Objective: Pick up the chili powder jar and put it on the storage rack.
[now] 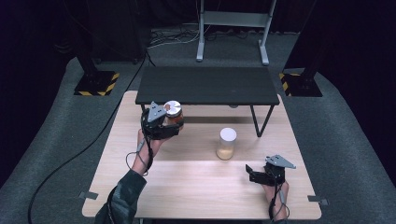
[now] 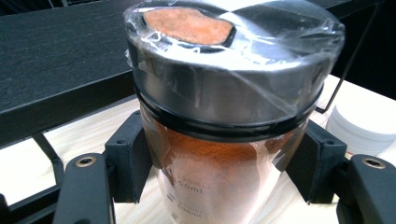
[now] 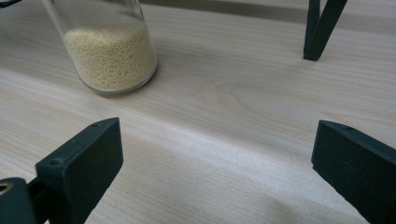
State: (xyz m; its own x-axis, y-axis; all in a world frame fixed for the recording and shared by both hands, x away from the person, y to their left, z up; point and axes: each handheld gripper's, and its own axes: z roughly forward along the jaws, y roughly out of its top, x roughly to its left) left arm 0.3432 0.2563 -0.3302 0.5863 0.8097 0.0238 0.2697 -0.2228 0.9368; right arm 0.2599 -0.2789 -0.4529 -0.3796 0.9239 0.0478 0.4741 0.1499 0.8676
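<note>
**Trainee:** What is the state of each tool, left to right?

**Instructor:** The left gripper (image 1: 164,122) is clamped on the clear glass jar of orange-brown powder (image 2: 219,177). Both pads bear on the glass just below the jar's dark metal lid (image 2: 229,93), one on either side. The right gripper (image 3: 215,172) has its jaws wide apart with nothing between them, and it hovers low over the pale wooden table (image 1: 196,186).

**Trainee:** Where is the jar relative to the left tool?

**Instructor:** Centred between the pads, upright, with the lid above them. Just beyond the tool is the black low shelf (image 1: 205,85). Whether the jar's base touches the table, I cannot tell from these views.

**Trainee:** How should the carry be done?

**Instructor:** In my judgement, keep the jar vertical and move slowly. Glass is smooth, so a tilt may let it slip in the pads. Do not relax the clamp until the base is supported.

**Trainee:** How does the jar look?

**Instructor:** A cylinder with printed volume marks. Clear film wrap covers the lid, and an opening in the top shows powder.

**Trainee:** And ahead of the right tool?

**Instructor:** The clear glass jar of pale yellow grains (image 3: 109,56), beyond its left jaw. Keep clear of it.
</note>
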